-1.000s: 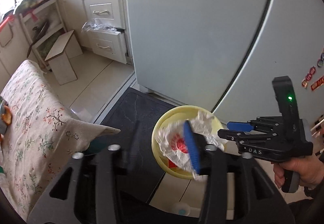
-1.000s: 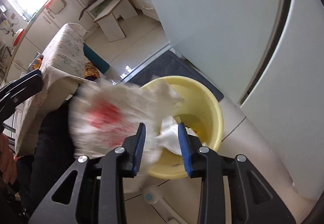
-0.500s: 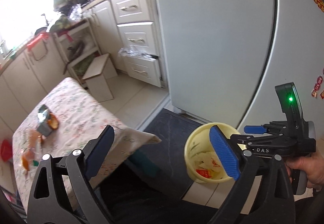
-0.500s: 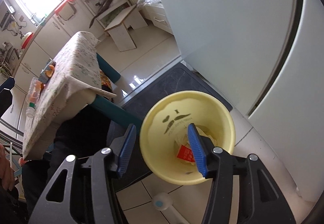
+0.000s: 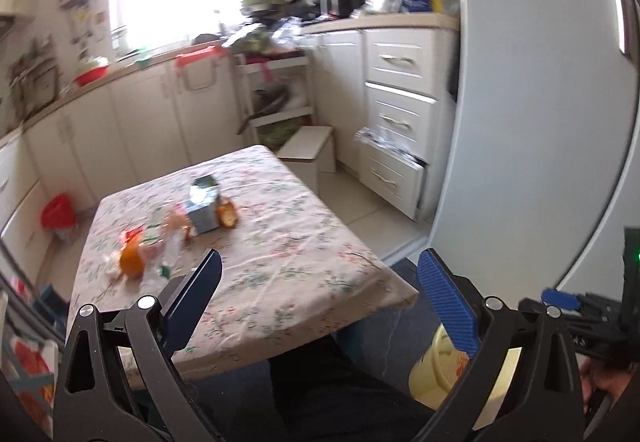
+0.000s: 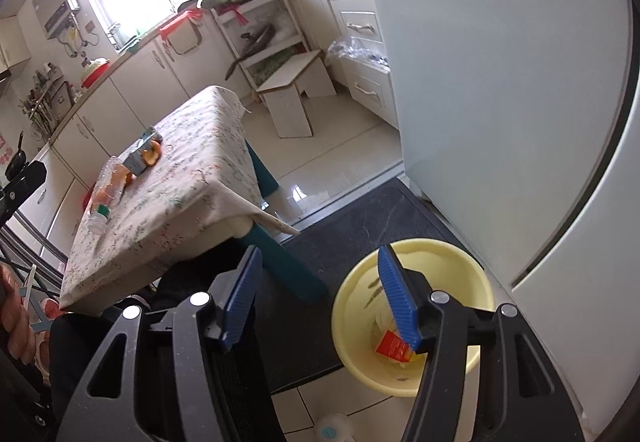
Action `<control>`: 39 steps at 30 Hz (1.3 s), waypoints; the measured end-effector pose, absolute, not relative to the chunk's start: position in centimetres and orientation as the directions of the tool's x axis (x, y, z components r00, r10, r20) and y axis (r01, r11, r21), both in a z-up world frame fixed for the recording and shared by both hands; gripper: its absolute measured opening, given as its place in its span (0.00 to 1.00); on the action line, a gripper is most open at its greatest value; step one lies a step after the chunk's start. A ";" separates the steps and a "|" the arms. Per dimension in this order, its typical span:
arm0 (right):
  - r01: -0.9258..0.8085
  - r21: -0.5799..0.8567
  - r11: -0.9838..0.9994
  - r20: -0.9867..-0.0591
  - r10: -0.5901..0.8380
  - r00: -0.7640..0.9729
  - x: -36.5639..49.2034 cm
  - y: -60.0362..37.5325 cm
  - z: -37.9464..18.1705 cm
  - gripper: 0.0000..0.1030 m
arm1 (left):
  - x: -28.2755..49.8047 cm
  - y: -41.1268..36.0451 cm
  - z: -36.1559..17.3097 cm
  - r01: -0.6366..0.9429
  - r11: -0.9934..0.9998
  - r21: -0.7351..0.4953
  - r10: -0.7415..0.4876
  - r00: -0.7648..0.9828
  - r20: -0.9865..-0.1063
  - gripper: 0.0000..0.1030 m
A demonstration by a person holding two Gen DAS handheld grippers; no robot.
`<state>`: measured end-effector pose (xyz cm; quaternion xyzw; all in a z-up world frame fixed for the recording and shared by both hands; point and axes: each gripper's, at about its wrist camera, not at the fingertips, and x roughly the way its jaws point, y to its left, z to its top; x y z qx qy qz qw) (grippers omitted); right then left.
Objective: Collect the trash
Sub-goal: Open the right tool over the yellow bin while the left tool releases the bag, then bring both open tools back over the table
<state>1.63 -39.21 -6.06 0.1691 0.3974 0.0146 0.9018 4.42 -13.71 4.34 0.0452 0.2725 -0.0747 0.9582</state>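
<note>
**Caller:** What were your claws doing just then?

**Me:** My left claw (image 5: 320, 282) stood spread wide with nothing between its blue pads; its jaws had just been opening. It looked down over the near edge of the little table (image 5: 304, 282) with the flowered cloth.

**Caller:** And the right?

**Me:** My right claw (image 6: 320, 294) was parted too, about halfway, its jaws also just opening, and it held nothing. It hung over the yellow bucket (image 6: 352, 306) on the floor beside the fridge (image 6: 500, 82). One blue pad (image 6: 396, 302) crossed in front of the bucket's mouth.

**Caller:** Where was the trash?

**Me:** Some lay in the bottom of the bucket: pale crumpled wrappers with a red packet (image 6: 394, 347) on top. The rest sat on the table, toward its far left corner as my left camera saw it: a small blue carton (image 5: 204, 208) with an orange piece (image 5: 228, 214) touching its right side, then, nearer the left edge, a blurred heap of clear plastic and orange peel (image 5: 132, 262).

**Caller:** Could the left camera see the bucket?

**Me:** Only a slice, low on the right, behind my own finger. The bucket stood partly on a dark mat (image 6: 360, 218), just off the table's near right corner.
</note>
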 end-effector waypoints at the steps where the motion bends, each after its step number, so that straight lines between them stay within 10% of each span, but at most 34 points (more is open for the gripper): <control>1: 0.098 0.311 0.945 -0.708 0.162 0.688 1.7 -38.8 -5.8 0.60 | 4.4 -12.7 4.5 0.136 0.990 0.032 -0.100 0.849 -0.519 0.92; 39: -0.326 0.269 0.906 -0.686 0.418 0.596 10.2 -20.2 -3.0 0.68 | 5.0 12.9 -1.4 -0.457 0.858 -0.232 0.266 0.783 -0.562 0.92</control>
